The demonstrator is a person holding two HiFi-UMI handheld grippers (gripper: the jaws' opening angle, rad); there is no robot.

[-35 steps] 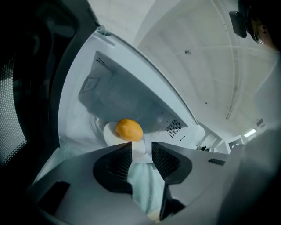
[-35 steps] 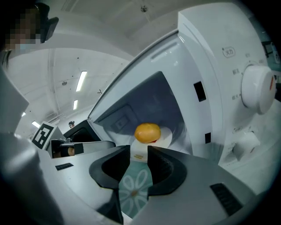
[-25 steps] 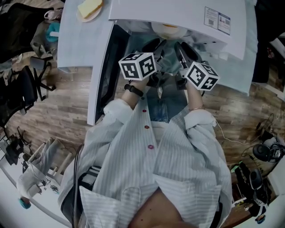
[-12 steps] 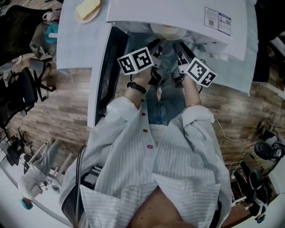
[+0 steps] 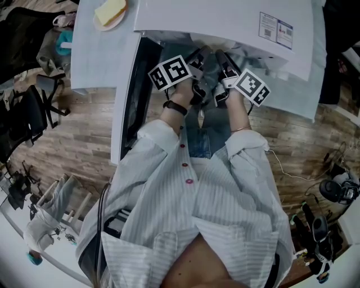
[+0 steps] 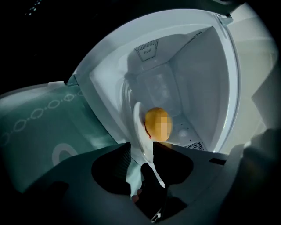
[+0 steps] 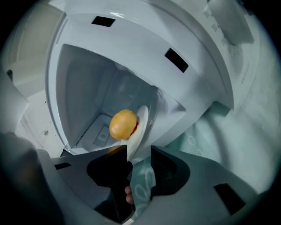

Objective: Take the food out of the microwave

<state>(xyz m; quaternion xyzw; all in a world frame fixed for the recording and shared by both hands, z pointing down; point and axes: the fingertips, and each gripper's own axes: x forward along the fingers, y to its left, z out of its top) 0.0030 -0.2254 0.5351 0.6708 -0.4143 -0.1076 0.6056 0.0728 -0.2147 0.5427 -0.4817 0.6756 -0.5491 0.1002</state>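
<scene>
Opening left gripper (image 6: 142,147), right gripper (image 7: 138,151), plate (image 7: 142,122) between fingers (image 7: 109,169)

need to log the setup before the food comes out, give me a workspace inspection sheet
surface: white table beside microwave, door open
job's things: round yellow food on plate inside microwave
clutter: yellow block on small plate
grippers: left gripper and right gripper open, jaws have just been opening, plate rim between each pair
cables: thin cable on wood floor
surroundings: office chair
</scene>
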